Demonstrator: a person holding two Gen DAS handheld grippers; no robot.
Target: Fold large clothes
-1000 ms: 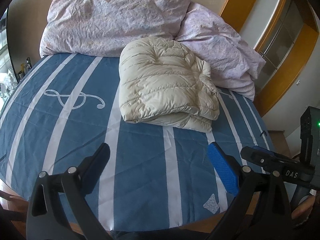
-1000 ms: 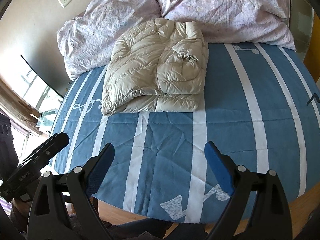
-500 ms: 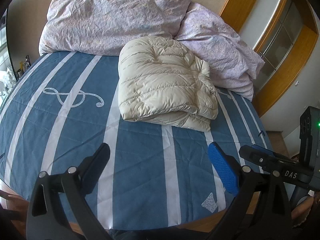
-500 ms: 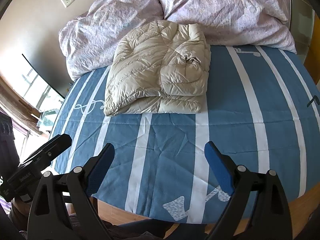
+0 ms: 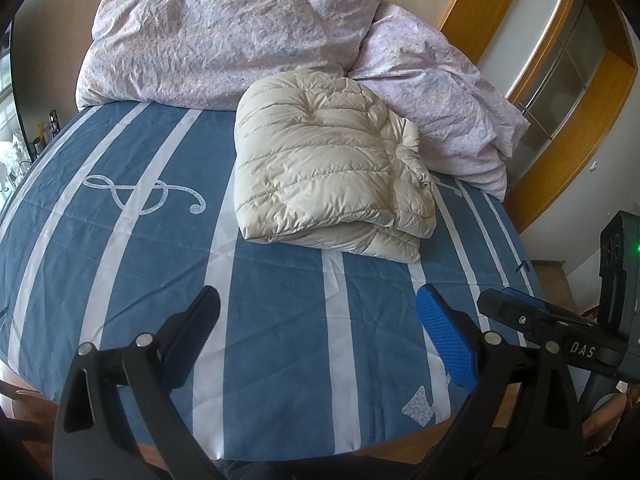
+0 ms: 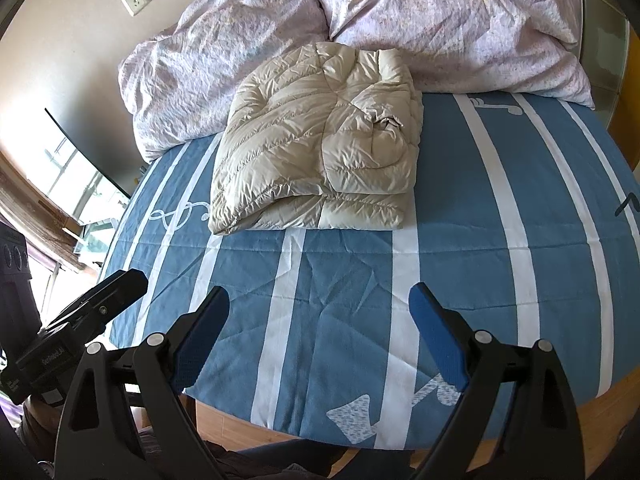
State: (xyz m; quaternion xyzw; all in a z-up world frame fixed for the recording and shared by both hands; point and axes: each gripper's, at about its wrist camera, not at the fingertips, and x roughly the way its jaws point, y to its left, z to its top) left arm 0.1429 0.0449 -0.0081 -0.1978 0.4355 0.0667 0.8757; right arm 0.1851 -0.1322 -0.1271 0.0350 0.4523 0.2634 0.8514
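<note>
A cream quilted down jacket (image 5: 328,168) lies folded into a thick bundle on the blue striped bed cover (image 5: 260,300), against the pillows. It also shows in the right wrist view (image 6: 320,144). My left gripper (image 5: 318,316) is open and empty, held above the foot of the bed, well short of the jacket. My right gripper (image 6: 319,316) is open and empty too, also near the foot edge. The right gripper's body shows at the right of the left wrist view (image 5: 560,332); the left gripper's body shows at the left of the right wrist view (image 6: 80,320).
Two crumpled lilac pillows (image 5: 224,32) (image 5: 440,100) lie at the head of the bed behind the jacket. A wooden frame with glass panels (image 5: 560,80) stands to the right. A window (image 6: 72,184) and a wall socket (image 6: 134,0) are on the left side.
Both grippers have drifted slightly; the jacket sits marginally higher in the right wrist view. Jaws stay open and the jacket has not moved.
</note>
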